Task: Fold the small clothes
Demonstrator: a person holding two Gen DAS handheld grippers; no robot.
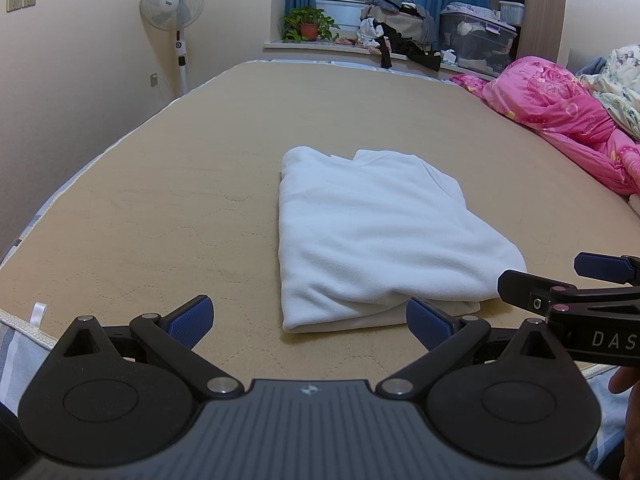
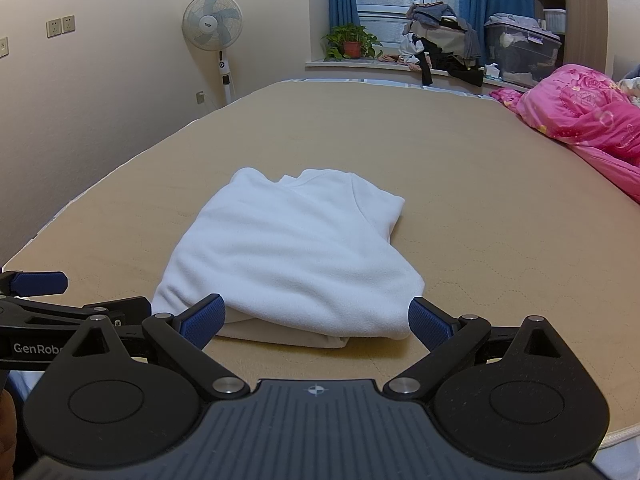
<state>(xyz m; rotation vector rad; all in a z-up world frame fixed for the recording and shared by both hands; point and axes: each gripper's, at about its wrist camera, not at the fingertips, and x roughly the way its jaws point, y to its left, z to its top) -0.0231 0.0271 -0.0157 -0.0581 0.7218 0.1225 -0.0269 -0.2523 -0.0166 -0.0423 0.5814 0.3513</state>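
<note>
Left gripper (image 1: 310, 318): jaws spread wide, nothing between the blue pads. It sits low at the near edge of the bed, with the right-hand pad just at the near edge of the garment.

Right gripper (image 2: 316, 318): jaws likewise spread wide and empty, pads flanking the near edge of the garment. The two grippers are side by side; each shows at the edge of the other's view.

White fleece garment (image 1: 372, 232): folded into a compact, roughly rectangular bundle, lying flat on the tan quilted mattress pad (image 1: 160, 200) near the front of the bed. Top layer smooth with soft wrinkles; near edge rounded over a fold, with lower layers peeking out beneath. Far end shows a seam and an uneven stepped outline.

Surroundings: pink floral quilt (image 1: 560, 116) bunched along the right of the bed, well apart from the garment. Standing fan (image 1: 173, 2) by the wall; potted plant (image 1: 308, 24) and piled clothes (image 1: 400, 24) on the window ledge.
</note>
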